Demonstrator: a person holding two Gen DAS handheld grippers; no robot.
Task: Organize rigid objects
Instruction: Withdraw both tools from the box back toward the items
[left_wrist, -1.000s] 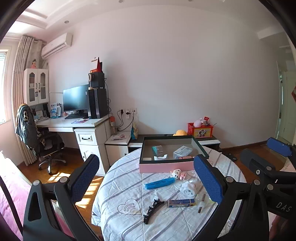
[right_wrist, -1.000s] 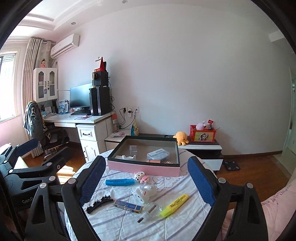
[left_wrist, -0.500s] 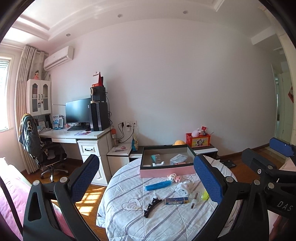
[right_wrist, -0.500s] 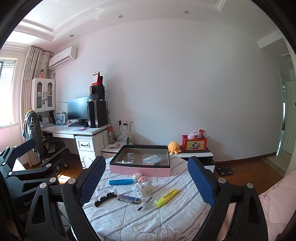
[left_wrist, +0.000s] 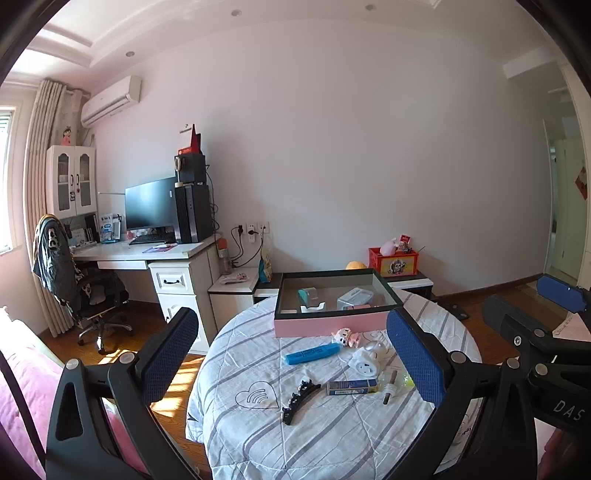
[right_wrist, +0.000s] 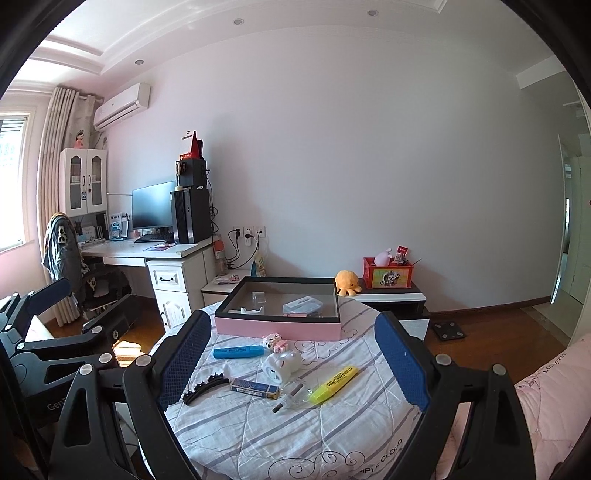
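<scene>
Left gripper (left_wrist: 295, 354) and right gripper (right_wrist: 291, 363): jaws wide, holding nothing. Ahead between the right jaws lie the yellow highlighter (right_wrist: 334, 379) and, apparently, a small clear bottle (right_wrist: 291, 397).

A white, grey-striped cloth (right_wrist: 332, 435) covers the worktop. Between the jaws lie a yellow highlighter (right_wrist: 334, 384), a blue highlighter (right_wrist: 238, 352) and a pink-walled, black-rimmed box (right_wrist: 277, 328).
</scene>
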